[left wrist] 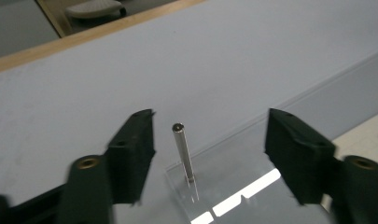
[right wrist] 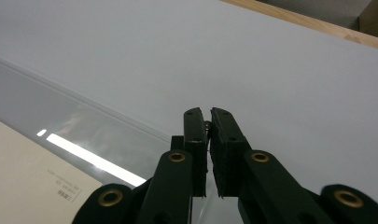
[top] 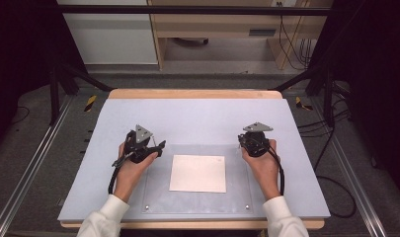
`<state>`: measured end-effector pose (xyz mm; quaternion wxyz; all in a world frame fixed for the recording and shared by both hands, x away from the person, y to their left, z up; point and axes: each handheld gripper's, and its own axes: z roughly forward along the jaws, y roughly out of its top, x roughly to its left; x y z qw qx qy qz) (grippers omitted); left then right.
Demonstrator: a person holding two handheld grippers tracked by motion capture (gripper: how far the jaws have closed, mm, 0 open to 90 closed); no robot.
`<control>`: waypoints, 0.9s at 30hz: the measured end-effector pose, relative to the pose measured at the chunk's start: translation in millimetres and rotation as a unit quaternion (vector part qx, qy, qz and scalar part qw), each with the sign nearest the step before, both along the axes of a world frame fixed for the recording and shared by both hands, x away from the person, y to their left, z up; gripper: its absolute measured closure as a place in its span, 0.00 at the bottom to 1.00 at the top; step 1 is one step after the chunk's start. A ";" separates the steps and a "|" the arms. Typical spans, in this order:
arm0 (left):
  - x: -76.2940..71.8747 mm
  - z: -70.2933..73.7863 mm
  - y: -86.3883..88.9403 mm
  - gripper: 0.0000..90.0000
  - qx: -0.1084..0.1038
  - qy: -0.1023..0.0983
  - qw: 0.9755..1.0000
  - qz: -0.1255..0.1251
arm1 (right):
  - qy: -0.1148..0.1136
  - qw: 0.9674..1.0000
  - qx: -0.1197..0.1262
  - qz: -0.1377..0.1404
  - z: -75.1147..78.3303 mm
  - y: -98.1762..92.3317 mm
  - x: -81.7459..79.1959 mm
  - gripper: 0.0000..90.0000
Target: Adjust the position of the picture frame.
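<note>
Left gripper (left wrist: 210, 140) jaws spread round corner post (left wrist: 183, 151) | right gripper (right wrist: 208, 122) jaws pinching post

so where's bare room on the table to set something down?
Free: the grey mat between the table's far edge and the clear plate, plus strips outside each hand. Crowded: the plate's far corners, left tool open around a pin, right tool shut on another.

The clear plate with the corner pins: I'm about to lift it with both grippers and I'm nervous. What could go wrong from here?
1. The left gripper is open around its metal pin, while the right gripper looks shut on its pin. Lifting now could tilt the clear plate.
2. The paper sheet lies flat at the plate and might slide if it tips.
3. The pins are thin and smooth, so a grip may slip.
</note>
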<state>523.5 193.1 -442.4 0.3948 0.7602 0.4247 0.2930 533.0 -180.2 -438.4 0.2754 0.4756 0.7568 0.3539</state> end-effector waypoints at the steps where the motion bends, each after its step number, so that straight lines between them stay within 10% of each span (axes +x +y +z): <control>1: 0.7 0.5 0.3 0.48 -0.005 0.001 1.000 0.004 | -0.001 1.000 0.000 0.001 -0.1 -0.3 0.1 0.95; 14: 8.8 -5.6 0.9 0.88 -0.005 0.014 0.999 0.039 | 0.001 1.000 0.000 0.001 0.3 -0.3 0.8 0.95; 27: 8.8 -5.1 3.2 0.94 -0.013 0.029 0.999 0.038 | 0.004 1.000 -0.003 0.001 2.2 0.5 2.7 0.95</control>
